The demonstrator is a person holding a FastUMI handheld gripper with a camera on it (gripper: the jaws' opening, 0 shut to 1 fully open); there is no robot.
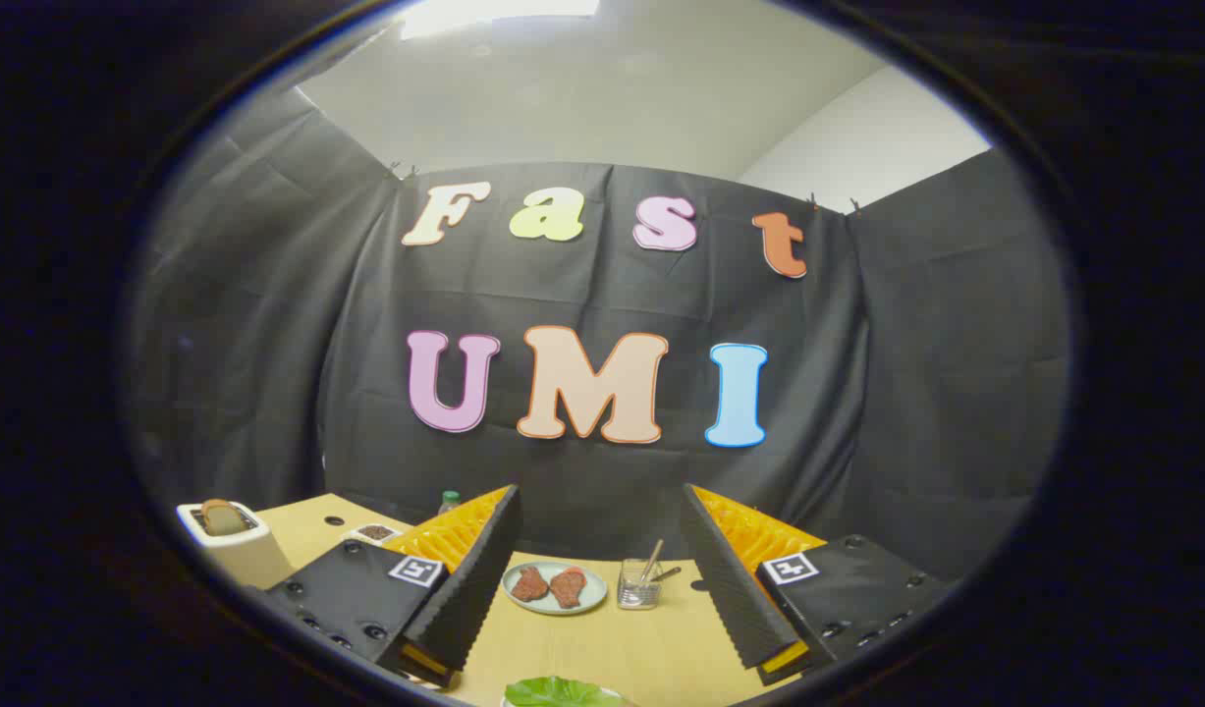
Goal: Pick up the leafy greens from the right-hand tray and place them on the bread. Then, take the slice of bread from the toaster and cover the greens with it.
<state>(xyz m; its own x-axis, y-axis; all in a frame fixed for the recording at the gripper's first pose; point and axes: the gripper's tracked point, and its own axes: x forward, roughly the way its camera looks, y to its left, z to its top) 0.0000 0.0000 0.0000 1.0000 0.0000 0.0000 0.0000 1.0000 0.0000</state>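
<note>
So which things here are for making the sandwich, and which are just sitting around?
For the job: leafy greens, lying between the open gripper fingers; bread slice in the toaster.

Just sitting: plate of meat pieces, glass with utensils, small dish, bottle.

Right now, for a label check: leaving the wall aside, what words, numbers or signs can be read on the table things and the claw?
No readable words or numbers.
Square black-and-white markers, one on each finger of the open, empty claw: coded patterns, no text.
Small green-capped bottle: any label too small to read.
White toaster, pale round plate, clear glass jar: no visible markings.
</note>
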